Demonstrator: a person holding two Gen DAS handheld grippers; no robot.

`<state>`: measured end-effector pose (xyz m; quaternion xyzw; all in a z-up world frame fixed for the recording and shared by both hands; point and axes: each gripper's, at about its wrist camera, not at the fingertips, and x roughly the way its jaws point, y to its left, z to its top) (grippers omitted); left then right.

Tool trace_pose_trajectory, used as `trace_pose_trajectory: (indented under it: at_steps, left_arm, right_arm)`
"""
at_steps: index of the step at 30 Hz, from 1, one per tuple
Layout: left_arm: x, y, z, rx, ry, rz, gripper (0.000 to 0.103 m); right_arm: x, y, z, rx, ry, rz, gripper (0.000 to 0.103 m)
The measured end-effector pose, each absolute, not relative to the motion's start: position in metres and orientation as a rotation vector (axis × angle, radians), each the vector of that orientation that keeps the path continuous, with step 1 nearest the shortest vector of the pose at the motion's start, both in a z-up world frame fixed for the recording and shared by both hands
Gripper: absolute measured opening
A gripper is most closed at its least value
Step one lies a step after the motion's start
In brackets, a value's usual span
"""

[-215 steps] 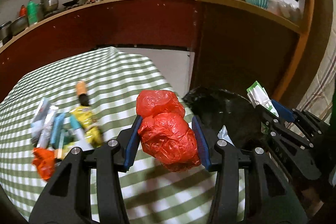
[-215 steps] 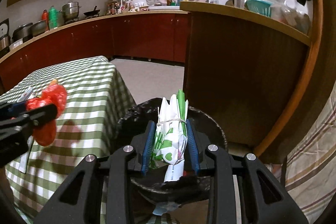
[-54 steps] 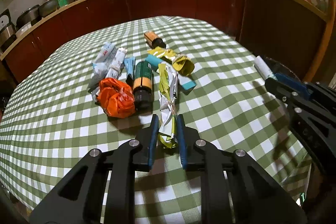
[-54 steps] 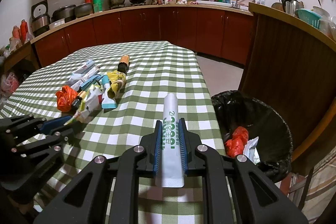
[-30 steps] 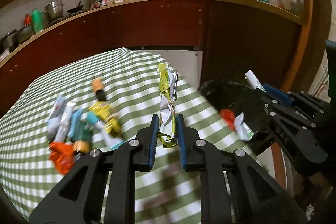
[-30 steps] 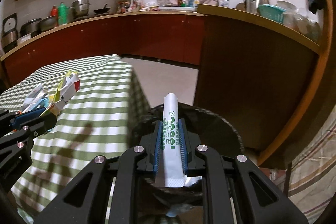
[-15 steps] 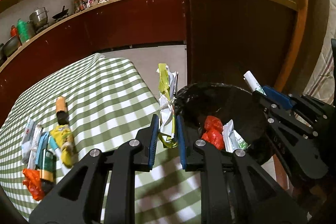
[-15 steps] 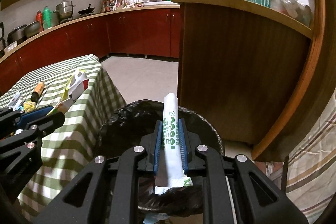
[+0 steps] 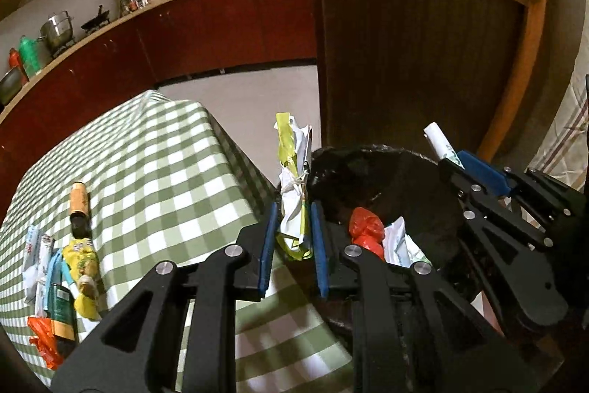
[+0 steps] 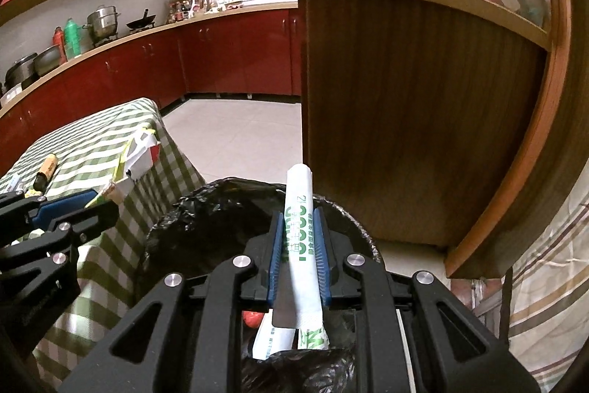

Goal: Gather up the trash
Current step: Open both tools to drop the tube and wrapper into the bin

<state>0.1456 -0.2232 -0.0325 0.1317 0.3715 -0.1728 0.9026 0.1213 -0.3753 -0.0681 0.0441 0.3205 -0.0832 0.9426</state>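
Over the black-lined bin [image 10: 206,209], the right gripper [image 10: 299,256] clamps a white rolled packet [image 10: 300,231]. The left gripper [image 9: 292,238] hangs at the bin's table-side rim, jaws opening around a tied wrapper bundle [image 9: 292,179] — red bag [image 9: 366,231] already inside. More litter [image 9: 70,267] lies on the checked table [image 9: 154,172] beside it.
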Motion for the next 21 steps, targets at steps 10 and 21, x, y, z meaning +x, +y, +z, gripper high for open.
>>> trace_pose_trajectory:
  at_steps: [10, 21]
  left_arm:
    - [0.151, -0.221, -0.034, 0.251, 0.784, -0.356, 0.037]
    - [0.140, -0.199, -0.027, 0.224, 0.776, -0.326, 0.040]
  right_arm:
    - [0.121, -0.386, -0.072, 0.121, 0.671, -0.193, 0.031]
    - [0.114, -0.372, -0.060, 0.113, 0.661, -0.182, 0.049]
